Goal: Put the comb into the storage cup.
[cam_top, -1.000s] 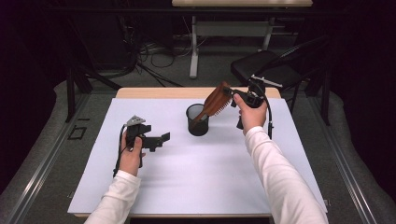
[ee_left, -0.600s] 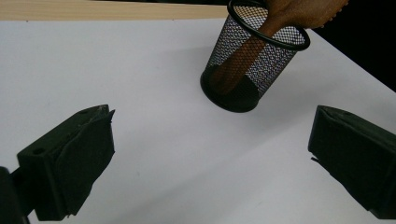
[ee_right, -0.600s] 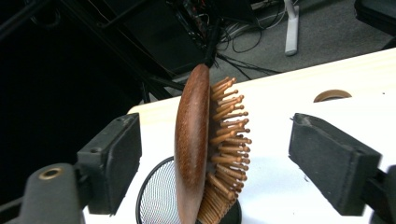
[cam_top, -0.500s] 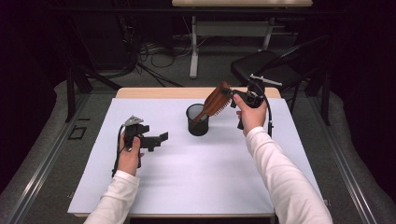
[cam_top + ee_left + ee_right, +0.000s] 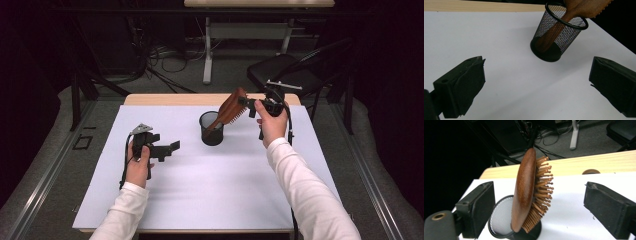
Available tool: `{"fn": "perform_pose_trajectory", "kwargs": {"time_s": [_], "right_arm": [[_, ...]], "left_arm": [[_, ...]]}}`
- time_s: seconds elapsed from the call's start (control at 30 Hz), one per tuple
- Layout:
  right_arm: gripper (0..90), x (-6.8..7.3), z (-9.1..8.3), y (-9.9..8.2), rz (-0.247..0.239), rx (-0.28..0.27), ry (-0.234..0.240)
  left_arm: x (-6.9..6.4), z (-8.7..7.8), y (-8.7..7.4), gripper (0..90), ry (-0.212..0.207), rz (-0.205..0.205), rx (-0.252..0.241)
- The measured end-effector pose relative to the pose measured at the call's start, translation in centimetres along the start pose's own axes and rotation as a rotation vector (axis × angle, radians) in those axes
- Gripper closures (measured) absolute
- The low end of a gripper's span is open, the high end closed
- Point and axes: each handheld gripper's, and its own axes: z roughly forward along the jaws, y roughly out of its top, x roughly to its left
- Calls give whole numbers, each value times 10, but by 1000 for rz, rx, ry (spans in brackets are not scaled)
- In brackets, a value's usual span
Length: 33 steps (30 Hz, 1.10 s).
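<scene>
A black mesh cup (image 5: 211, 131) stands upright on the white mat, toward the back middle. A brown wooden hairbrush (image 5: 231, 109) leans in it, handle down, head up and tilted right. My right gripper (image 5: 248, 106) is open just beside the brush head. In the right gripper view the brush (image 5: 526, 187) stands between the wide-apart jaws of that gripper (image 5: 539, 185) and touches neither; the cup (image 5: 501, 220) is below. My left gripper (image 5: 172, 148) is open and empty at the left, low over the mat. From the left gripper (image 5: 537, 67), the cup (image 5: 556, 37) and the brush handle (image 5: 554, 30) lie ahead.
The white mat (image 5: 200, 200) covers most of a wooden table whose bare back edge (image 5: 170, 99) shows. A round grommet (image 5: 591, 171) sits in that wood strip. A dark chair (image 5: 280, 70), table legs and cables are on the floor behind.
</scene>
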Motion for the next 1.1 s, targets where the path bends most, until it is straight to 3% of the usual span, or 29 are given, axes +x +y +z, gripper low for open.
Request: {"fn": "perform_pose_trajectory", "kwargs": {"time_s": [0.17, 0.73, 1.1], "right_arm": [[43, 0, -5, 0, -54, 38, -27], [0, 0, -30, -6, -177, 95, 64], [0, -6, -43, -21, -239, 109, 73]], "left_arm": [[-1, 1, -1, 5, -1, 4, 4], [0, -4, 0, 6, -13, -7, 1], [-4, -10, 4, 7, -42, -7, -9]]}}
